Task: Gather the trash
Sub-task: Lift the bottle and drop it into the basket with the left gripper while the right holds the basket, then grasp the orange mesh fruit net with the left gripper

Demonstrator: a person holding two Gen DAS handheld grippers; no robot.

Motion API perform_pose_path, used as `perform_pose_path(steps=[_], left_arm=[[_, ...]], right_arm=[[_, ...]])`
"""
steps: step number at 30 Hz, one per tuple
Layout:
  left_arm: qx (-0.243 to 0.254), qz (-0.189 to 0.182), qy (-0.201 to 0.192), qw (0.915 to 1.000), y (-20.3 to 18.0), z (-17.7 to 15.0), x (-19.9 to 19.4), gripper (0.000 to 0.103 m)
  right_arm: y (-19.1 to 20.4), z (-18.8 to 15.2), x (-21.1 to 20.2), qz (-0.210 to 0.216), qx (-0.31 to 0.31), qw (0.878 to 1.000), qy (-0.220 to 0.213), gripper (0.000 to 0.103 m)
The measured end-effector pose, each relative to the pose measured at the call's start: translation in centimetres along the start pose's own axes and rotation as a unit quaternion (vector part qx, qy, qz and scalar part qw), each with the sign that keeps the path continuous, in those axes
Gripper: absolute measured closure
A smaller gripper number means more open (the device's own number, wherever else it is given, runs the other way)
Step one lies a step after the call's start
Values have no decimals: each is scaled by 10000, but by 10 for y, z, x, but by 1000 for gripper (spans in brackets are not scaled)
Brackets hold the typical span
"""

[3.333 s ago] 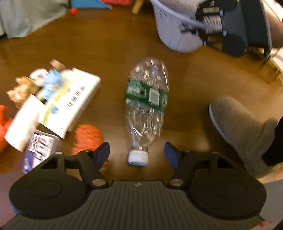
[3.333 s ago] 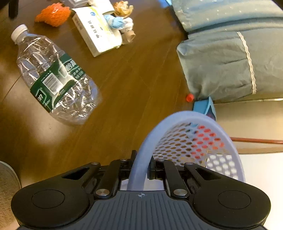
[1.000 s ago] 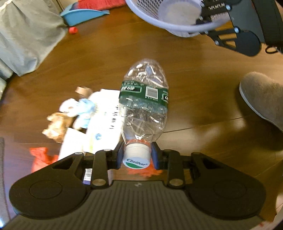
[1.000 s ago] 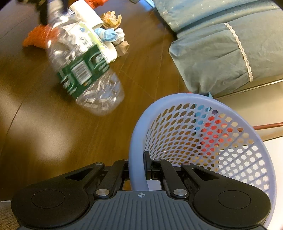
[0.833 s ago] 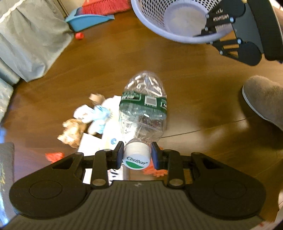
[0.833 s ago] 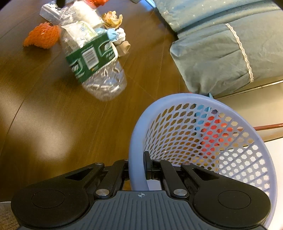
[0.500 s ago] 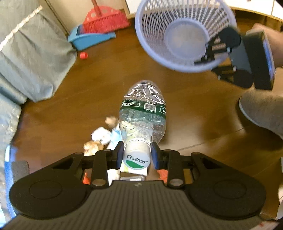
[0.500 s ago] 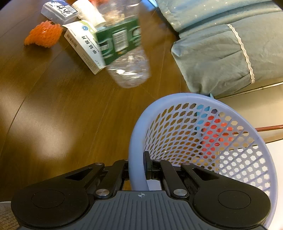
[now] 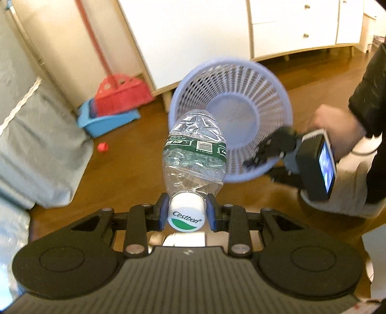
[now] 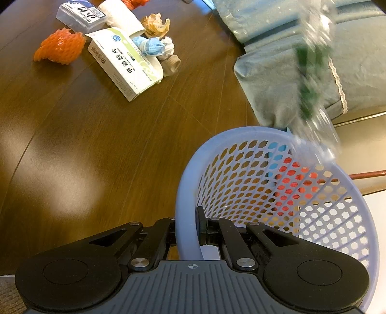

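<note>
My left gripper [image 9: 186,212] is shut on the white cap of a crushed clear plastic bottle [image 9: 194,154] with a green label. The bottle hangs in the air, its base pointing at the mouth of a lilac mesh basket [image 9: 263,79]. My right gripper [image 10: 187,230] is shut on the basket's rim [image 10: 183,193] and tilts it; in the left wrist view that gripper [image 9: 270,151] grips the rim from the right. In the right wrist view the bottle [image 10: 313,79] is a blur above the far rim.
On the brown wooden floor lie a white medicine box [image 10: 125,68], an orange foam net [image 10: 59,46], crumpled paper and tissue [image 10: 155,36] and a clear plastic case [image 10: 80,15]. A grey-blue cushion [image 10: 289,60] lies at the right. A red broom with blue dustpan [image 9: 113,106] stands by white cabinets.
My left gripper has lifted the bottle off the floor and swung it up toward the basket's mouth. The right gripper and the basket have stayed still.
</note>
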State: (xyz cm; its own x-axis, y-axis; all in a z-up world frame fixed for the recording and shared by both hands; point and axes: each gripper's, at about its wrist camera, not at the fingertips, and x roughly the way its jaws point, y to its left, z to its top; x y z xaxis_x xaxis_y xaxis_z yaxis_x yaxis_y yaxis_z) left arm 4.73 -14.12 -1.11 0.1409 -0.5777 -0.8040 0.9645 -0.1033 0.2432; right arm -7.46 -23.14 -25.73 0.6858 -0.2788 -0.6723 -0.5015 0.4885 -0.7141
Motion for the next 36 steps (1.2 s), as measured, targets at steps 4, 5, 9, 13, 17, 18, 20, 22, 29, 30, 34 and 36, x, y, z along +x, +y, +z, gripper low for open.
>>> perform_pose_path(steps=[4,5,9,13,17,18,20,22,29,30,34,36], left_arm=[[49,-186,-215,9996,-9,21,36,75],[-22,-254,-302,9992,-10,26,48,74],[-282,-219,-440,9984,-8,34,73,69],[-610,78,-399,9973,8,11,61,69],[-1170,534,79,9917,35,-46,53,69],[-1319,625,233,9890,40,-63,52,69],[-1672,823,535,9810,46,-97,50,69],[-2005,887,762,9727,47,-127,49,69],[-2714,642,1208,9527,15,-196,74,68],[-2758,567,1273,9511,7,-199,82,68],[-2823,246,1487,9474,-15,-211,113,68],[-2979,54,1565,9417,-20,-216,127,66]], right_arm=[[-1,-1,0,-2,30,10000,-3,103],[-1,-1,-1,-5,31,10000,-3,103],[-2,0,1,12,49,10000,15,103],[-4,-1,2,19,60,10000,44,103],[-5,1,2,-28,109,9999,65,103],[-7,2,2,-43,129,9999,65,103],[-9,2,2,-52,177,9998,75,103],[-9,2,2,-40,192,9998,89,103],[-9,3,1,-42,186,9998,110,103],[-9,3,1,-42,184,9998,112,103],[-9,2,2,-36,164,9998,115,103],[-9,2,2,-35,148,9998,113,103]])
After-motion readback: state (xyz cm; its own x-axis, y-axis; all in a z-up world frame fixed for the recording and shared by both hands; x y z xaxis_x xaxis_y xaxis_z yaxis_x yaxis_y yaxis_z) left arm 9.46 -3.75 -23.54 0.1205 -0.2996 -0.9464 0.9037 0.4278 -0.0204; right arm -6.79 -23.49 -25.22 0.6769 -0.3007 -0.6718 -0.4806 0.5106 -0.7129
